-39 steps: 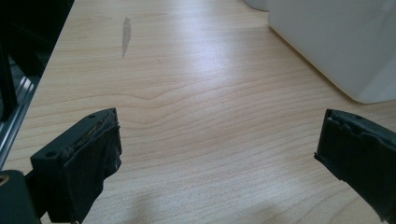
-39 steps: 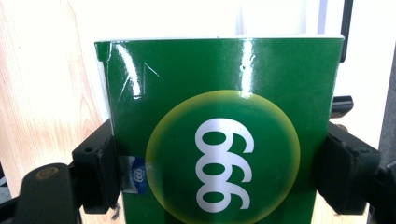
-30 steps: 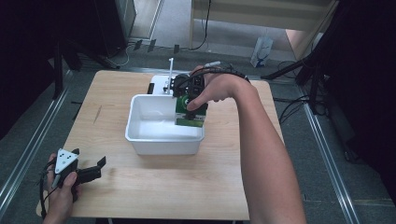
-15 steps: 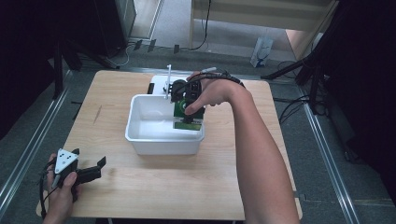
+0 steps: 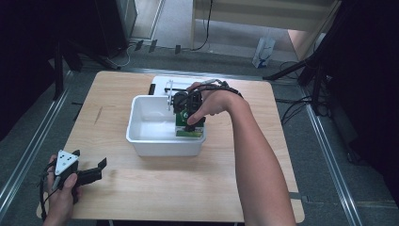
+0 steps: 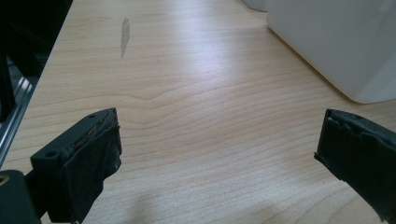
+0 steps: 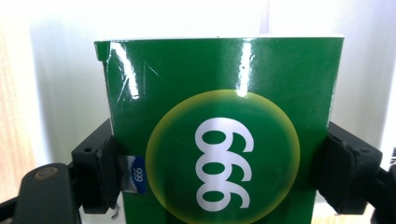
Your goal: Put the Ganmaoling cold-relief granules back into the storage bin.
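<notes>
1. two grippers noted: right gripper (image 5: 190,123) at frame centre, clamped on the green box (image 7: 224,135) by its side edges, holding it upright inside the white bin (image 5: 141,136).
2. left gripper (image 5: 87,175) at lower left, jaws spread wide with nothing between, parked low over the table (image 6: 187,93), likely idle.

Wood table (image 5: 155,188) w/ grey streak (image 6: 125,33) nr edge.

dim surroundings, overexposed tub (image 7: 140,18), box glare (image 7: 224,107)
</notes>
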`<action>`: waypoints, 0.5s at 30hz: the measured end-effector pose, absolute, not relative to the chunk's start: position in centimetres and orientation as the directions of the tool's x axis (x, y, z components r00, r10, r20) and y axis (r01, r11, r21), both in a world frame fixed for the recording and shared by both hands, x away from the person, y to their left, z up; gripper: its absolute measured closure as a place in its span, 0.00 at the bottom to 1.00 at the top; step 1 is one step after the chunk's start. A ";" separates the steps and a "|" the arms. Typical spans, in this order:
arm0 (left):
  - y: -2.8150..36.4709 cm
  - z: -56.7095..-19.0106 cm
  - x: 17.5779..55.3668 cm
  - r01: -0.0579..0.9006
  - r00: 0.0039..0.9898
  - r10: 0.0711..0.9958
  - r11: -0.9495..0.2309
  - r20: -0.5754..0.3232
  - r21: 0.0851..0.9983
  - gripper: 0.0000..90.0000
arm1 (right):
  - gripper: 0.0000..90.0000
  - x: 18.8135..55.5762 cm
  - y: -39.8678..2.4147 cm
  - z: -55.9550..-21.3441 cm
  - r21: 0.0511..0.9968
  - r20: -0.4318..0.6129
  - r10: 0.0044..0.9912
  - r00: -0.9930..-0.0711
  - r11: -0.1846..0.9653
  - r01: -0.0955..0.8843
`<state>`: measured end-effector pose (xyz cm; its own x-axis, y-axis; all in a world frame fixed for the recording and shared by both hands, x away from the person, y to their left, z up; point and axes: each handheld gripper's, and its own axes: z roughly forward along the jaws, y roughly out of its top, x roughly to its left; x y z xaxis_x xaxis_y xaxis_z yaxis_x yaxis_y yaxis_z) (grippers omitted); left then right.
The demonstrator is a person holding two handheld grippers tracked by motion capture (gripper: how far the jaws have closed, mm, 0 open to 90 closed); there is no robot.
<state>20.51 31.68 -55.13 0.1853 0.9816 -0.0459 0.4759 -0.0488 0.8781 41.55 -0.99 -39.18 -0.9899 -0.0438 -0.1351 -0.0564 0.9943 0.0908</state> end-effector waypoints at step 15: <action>31.7 -55.1 20.5 0.475 0.185 0.982 -0.047 -0.048 0.879 0.00 | 0.18 42.0 -0.8 -42.6 0.071 -0.097 -0.028 -0.995 0.997 -0.035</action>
